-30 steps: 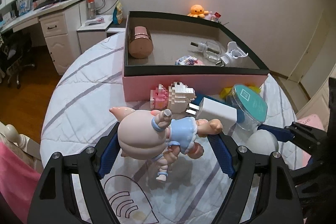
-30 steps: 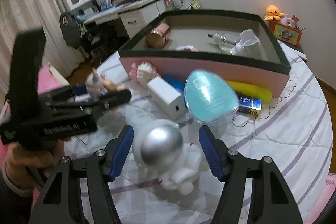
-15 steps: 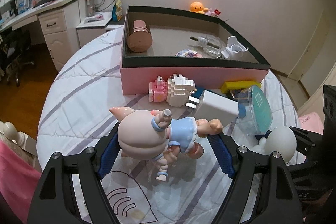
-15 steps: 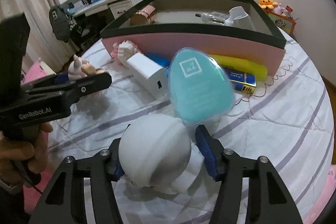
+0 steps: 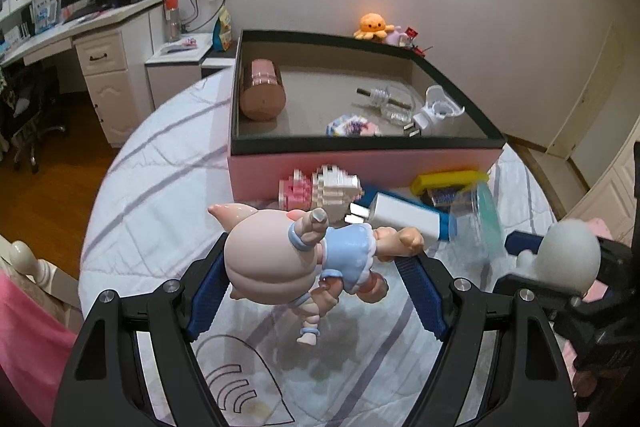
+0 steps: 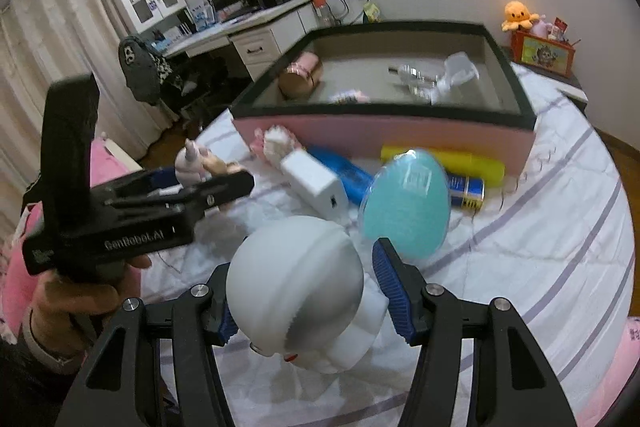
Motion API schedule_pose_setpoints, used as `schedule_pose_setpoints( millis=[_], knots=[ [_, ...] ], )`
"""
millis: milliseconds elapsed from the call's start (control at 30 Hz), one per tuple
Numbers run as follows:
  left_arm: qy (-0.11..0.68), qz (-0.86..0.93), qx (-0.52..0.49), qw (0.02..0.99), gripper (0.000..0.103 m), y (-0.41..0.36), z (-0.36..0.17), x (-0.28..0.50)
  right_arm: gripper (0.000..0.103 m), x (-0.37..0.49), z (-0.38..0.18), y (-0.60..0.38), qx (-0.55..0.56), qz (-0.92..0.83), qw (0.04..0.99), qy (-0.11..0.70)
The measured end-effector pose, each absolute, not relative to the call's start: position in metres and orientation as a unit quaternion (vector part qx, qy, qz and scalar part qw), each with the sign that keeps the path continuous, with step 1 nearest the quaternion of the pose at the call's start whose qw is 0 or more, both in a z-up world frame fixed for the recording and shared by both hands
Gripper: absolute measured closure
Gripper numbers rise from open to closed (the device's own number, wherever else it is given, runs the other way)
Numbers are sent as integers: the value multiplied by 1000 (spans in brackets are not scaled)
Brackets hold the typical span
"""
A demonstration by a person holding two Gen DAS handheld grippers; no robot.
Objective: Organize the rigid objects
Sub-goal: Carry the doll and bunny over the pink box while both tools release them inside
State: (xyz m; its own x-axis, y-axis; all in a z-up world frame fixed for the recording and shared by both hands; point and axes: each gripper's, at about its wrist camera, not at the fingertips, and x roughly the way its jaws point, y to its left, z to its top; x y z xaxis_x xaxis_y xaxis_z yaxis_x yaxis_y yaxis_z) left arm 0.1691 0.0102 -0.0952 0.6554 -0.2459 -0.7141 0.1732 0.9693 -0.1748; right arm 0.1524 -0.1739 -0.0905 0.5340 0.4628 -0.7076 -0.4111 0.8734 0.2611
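Note:
My left gripper [image 5: 316, 291] is shut on a pink pig doll in a blue dress [image 5: 292, 255] and holds it above the bedspread. My right gripper [image 6: 308, 291] is shut on a white astronaut figure with a silver visor [image 6: 304, 287], lifted off the bed; it also shows in the left wrist view [image 5: 568, 259]. The pink box with a black rim [image 5: 360, 163] stands ahead of both, open on top. The left gripper and doll show at the left of the right wrist view [image 6: 192, 163].
In the box lie a pink cylinder [image 5: 260, 91], a glass bottle [image 5: 388, 103], a white plug [image 5: 436, 111] and a small packet [image 5: 352, 127]. In front of it lie a block toy [image 5: 320, 187], a white charger [image 5: 400, 215], a teal-lidded case [image 6: 404, 203] and a yellow tube [image 6: 444, 159].
My right gripper closed on the astronaut and lifted it from the bed. The left gripper kept hold of the pig doll and rose slightly.

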Motion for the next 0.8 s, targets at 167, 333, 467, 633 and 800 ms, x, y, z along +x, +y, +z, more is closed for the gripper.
schedule_pose_setpoints(
  millis=[167, 333, 467, 633, 800],
  knots=[
    [380, -117, -44, 917, 23, 11, -77, 179, 43, 169, -67, -180, 38, 256, 885, 388],
    [347, -119, -35, 930, 23, 9, -49, 203, 43, 203, -37, -188, 29, 244, 904, 349],
    [331, -124, -29, 935, 23, 6, -32, 228, 43, 237, -23, -192, 30, 229, 913, 335],
    [318, -129, -23, 939, 23, -3, -20, 261, 43, 279, -21, -200, 38, 206, 918, 337],
    [326, -132, -26, 936, 23, -11, -25, 296, 43, 315, -31, -205, 40, 187, 916, 353]
  ],
)
